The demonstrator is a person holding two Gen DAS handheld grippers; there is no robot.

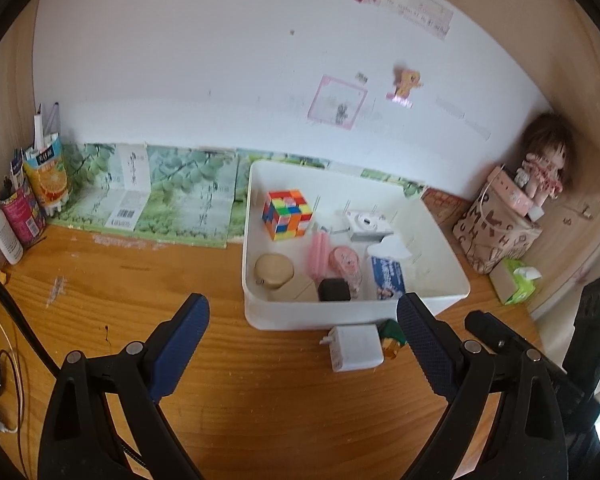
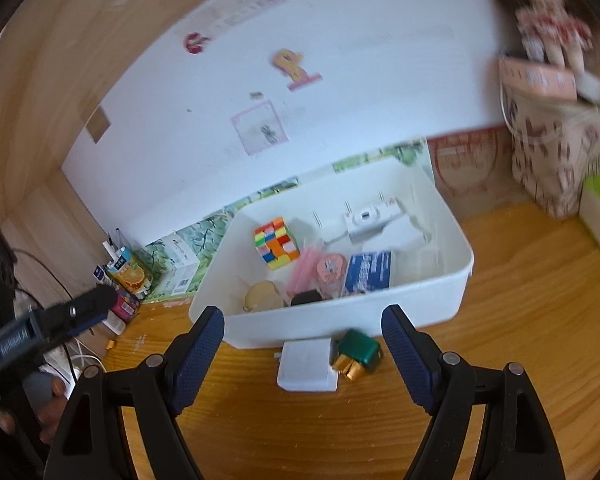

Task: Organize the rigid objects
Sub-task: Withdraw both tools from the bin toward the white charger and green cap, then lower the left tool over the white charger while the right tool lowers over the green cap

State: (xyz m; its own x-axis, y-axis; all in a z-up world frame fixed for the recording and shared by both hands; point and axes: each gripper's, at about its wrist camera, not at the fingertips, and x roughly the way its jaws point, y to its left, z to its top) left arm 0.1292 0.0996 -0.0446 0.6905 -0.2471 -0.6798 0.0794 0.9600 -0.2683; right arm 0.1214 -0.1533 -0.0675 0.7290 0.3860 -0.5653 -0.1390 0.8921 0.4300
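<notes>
right claw (image 2: pixel 302 354): mine, spread wide, empty, aimed at the white charger (image 2: pixel 307 365) to lift it next, I judge
left claw (image 1: pixel 302 340): spread, empty
white bin (image 2: pixel 452 300): holds cube (image 2: pixel 276 249), so I sort here
charger: on worktop (image 2: pixel 500 300), touching bin's front wall
green-gold piece (image 2: pixel 358 354): too small to identify
bin's contents: blurred

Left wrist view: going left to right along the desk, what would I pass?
Spray bottle → juice carton → Rubik's cube inside the white bin → patterned bag → green tissue box.
</notes>
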